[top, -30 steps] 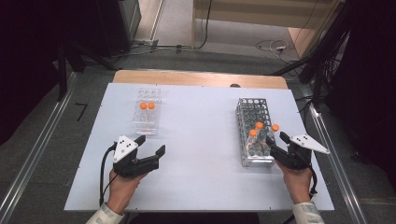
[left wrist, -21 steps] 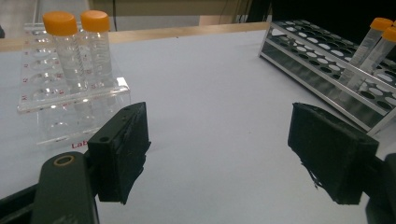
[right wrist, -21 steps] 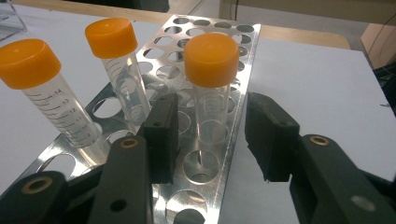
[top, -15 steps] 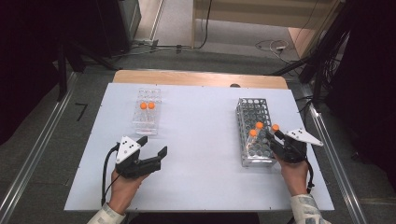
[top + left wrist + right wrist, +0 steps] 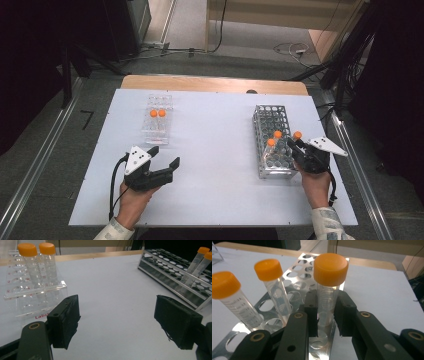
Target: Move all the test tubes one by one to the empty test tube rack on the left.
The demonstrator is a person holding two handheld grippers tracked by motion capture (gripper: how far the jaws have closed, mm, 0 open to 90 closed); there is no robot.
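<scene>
The right gripper [image 5: 325, 312] has just been closing and now clamps the clear body of an orange-capped tube [image 5: 329, 287] just under its cap, at the near right edge of the metal rack [image 5: 270, 142] on the right of the surface [image 5: 215, 150]. The tube stands in its hole and looks slightly tilted, so a pull that is not along its own line could make it bind against the rack's plates and drag the light rack along, since nothing holds the rack down. The smooth plastic could also slip between the pads if the hold is high and narrow. Two other capped tubes [image 5: 249, 290] lean close on the left; a sideways swing could knock them. The left gripper [image 5: 162, 162] rests spread wide and empty near the clear plastic rack [image 5: 157, 122] with its two tubes, too far off to steady anything.
</scene>
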